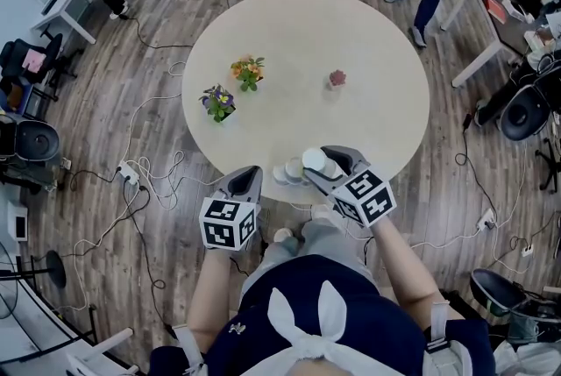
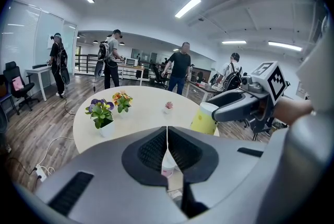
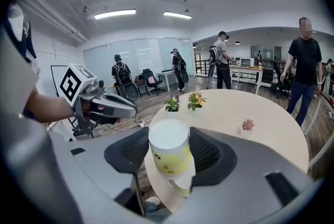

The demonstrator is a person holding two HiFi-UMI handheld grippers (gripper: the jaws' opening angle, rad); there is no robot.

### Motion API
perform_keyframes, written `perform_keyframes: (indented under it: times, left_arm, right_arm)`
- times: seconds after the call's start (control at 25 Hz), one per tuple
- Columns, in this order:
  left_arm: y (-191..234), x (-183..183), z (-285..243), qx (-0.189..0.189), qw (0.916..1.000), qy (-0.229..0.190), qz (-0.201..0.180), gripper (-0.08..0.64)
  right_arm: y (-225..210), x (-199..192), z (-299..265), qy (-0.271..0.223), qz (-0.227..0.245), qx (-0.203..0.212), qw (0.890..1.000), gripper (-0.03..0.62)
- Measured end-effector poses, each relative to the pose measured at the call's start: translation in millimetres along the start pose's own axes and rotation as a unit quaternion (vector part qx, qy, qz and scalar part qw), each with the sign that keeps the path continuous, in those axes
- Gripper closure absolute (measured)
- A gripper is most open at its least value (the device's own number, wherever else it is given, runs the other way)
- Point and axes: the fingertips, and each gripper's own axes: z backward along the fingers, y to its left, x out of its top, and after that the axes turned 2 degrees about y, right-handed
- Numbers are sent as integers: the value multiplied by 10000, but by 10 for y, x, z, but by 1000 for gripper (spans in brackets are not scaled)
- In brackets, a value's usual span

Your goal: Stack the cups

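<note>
Grip: my right gripper (image 3: 167,140) clamps yellow cup (image 3: 170,159) at six o'clock on table (image 1: 351,32) | my left gripper (image 2: 167,137) closed, empty.

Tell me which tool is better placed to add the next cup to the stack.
Right. The right tool already grips the yellow cup, close to the cups on the table. The left tool is shut and empty.
</note>
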Motion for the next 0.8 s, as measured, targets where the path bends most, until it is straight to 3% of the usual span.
perform_keyframes:
  times: [0.52,0.8]
  left_arm:
    - [-35,-18,-8,-26,10000,28,13,535]
    - [-50,-22,-10,-41,10000,25,15,535]
  right_arm:
    - [-15,-4,-25,-24,-87,-15,10000,341]
    - [8,-147,-53,213,-227,68,9995,278]
